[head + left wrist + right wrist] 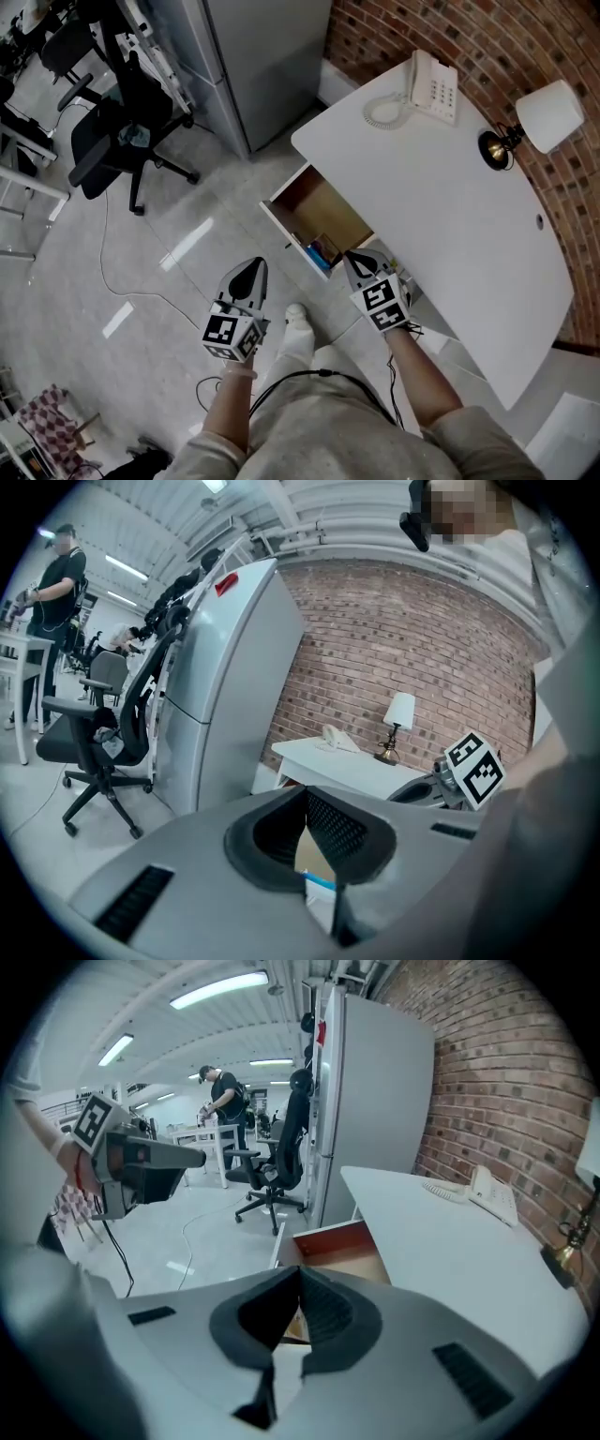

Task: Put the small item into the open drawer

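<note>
Where the white counter [441,206] ends at its front edge, the drawer [314,202] stands open. The right gripper [353,260] above its near end and the left gripper [253,268] over the floor both have jaws pressed together, empty; the small blue item [324,251] lies inside that near end

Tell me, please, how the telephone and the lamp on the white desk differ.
The telephone lies flat and low, while the lamp stands upright. The telephone is white all over and has a coiled cord; the lamp has a white shade over a dark base. The telephone sits at the far corner of the desk; the lamp sits further along the brick wall. Both rest on the white desk.
</note>
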{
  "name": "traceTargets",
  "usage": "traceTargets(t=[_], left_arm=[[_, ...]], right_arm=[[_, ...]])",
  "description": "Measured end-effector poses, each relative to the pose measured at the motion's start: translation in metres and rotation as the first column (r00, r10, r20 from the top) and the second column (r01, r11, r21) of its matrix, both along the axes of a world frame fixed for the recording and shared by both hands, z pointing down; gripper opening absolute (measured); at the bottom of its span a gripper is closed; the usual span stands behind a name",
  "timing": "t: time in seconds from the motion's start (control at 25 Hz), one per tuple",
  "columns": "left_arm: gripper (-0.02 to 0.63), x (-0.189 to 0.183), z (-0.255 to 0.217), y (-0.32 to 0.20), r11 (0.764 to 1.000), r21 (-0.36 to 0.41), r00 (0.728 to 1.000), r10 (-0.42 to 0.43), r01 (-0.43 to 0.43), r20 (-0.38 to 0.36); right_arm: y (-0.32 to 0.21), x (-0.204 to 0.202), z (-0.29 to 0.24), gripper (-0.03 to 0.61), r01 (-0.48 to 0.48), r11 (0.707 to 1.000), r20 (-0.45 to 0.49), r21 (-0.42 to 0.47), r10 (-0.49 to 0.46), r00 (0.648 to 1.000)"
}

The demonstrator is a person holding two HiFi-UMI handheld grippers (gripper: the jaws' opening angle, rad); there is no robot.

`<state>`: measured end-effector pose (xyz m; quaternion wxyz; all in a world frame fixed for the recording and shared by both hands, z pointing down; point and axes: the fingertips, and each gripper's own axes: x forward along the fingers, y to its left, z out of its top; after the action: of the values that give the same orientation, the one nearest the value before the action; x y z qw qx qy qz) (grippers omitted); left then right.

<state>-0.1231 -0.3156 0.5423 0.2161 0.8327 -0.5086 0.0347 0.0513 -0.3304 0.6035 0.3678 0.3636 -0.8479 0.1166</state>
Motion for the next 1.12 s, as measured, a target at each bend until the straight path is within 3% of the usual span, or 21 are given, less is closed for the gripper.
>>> traceTargets(t=[0.68, 1.12], left_arm=[[0.006, -0.009, -0.048, -0.014, 0.995, 0.099, 1.0, 0.011, -0.013, 0.021], [0.006, -0.024, -0.086, -0.026, 0.983, 0.181, 0.999, -0.017, 0.007, 0.052]], right_arm=[[-0.014, 0.006, -0.088, 0.005, -0.148, 0.981, 0.241, 0.125, 0.115, 0.964], [-0.025, 0.004, -0.136, 0.005, -0.172, 0.96, 0.336, 0.219, 0.091, 0.938]])
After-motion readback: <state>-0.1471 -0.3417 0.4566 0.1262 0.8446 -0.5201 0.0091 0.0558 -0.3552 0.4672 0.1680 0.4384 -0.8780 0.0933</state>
